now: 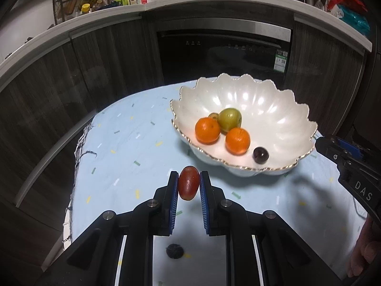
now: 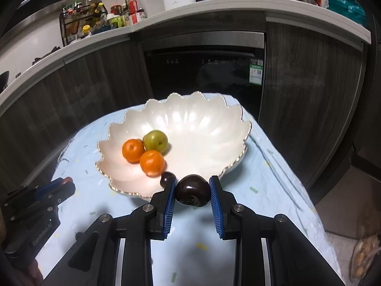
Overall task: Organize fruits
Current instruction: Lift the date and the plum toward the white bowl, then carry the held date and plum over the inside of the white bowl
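Here, both grippers hold fruit above the table.
Left gripper (image 1: pixel 189 186): pinching a red oval fruit (image 1: pixel 188 186) between its blue pads, at 6 o'clock in the left wrist view.
Right gripper (image 2: pixel 193 190): pinching a dark round fruit (image 2: pixel 193 190), at 6 o'clock in the right wrist view.
Bowl (image 1: pixel 273 109): white, with a wavy gold edge, at 2 o'clock from the red fruit.
In the bowl: two oranges (image 1: pixel 207 130) and a green fruit (image 1: pixel 230 120), all touching, with a small brownish fruit (image 1: pixel 213 115) tucked behind them. A small dark fruit (image 1: pixel 261 155) sits apart, near the front rim.
Table cloth (image 1: pixel 133 143): light blue with little coloured dashes.
Small dark thing (image 1: pixel 175 251): on the cloth, at 6 o'clock under the left gripper. I cannot tell what it is.
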A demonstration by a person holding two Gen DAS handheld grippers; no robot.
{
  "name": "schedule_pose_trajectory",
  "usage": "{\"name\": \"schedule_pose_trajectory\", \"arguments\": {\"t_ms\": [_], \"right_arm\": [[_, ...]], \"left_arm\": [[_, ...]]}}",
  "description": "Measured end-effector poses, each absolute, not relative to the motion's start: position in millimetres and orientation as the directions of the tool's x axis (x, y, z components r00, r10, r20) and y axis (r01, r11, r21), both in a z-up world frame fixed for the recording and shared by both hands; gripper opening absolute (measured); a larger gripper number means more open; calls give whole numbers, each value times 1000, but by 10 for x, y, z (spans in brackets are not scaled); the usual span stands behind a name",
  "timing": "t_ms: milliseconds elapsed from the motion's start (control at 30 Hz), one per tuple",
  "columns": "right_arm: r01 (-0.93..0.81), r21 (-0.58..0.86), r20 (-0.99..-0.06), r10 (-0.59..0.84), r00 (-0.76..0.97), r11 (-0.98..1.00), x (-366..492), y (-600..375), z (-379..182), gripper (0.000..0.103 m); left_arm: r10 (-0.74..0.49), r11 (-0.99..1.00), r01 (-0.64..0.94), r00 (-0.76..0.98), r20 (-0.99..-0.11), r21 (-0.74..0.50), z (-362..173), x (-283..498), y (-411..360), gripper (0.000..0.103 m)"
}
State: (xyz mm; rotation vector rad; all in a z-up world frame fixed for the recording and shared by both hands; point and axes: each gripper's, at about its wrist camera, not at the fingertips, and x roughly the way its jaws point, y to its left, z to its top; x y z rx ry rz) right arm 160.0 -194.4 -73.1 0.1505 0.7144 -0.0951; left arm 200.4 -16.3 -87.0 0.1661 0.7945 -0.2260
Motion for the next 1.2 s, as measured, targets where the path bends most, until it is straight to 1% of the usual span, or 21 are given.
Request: {"name": "schedule_pose_trajectory", "arguments": {"t_ms": [400, 500, 833, 967, 1200], "right_arm": [[128, 76, -651, -49, 758, 989, 1796, -2177, -600, 30], [116, 46, -650, -59, 758, 992, 1863, -2227, -573, 30], [113, 34, -633, -66, 771, 993, 2066, -2438, -465, 30], [96, 28, -642, -56, 765, 995, 2169, -2461, -458, 30], [51, 27, -687, -19, 726, 998, 2405, -2480, -568, 30]], "left_arm": [[-176, 961, 277, 677, -715, 25, -734, 2135, -427, 19], [-181, 958, 286, 675, -715, 27, -721, 2175, -515, 19], [-182, 954, 296, 675, -715, 36, -676, 2384, -702, 19], [-179, 956, 292, 671, -719, 35, -685, 2464, -732, 19], [-157, 958, 283, 661, -734, 51, -754, 2600, -776, 19]]}}
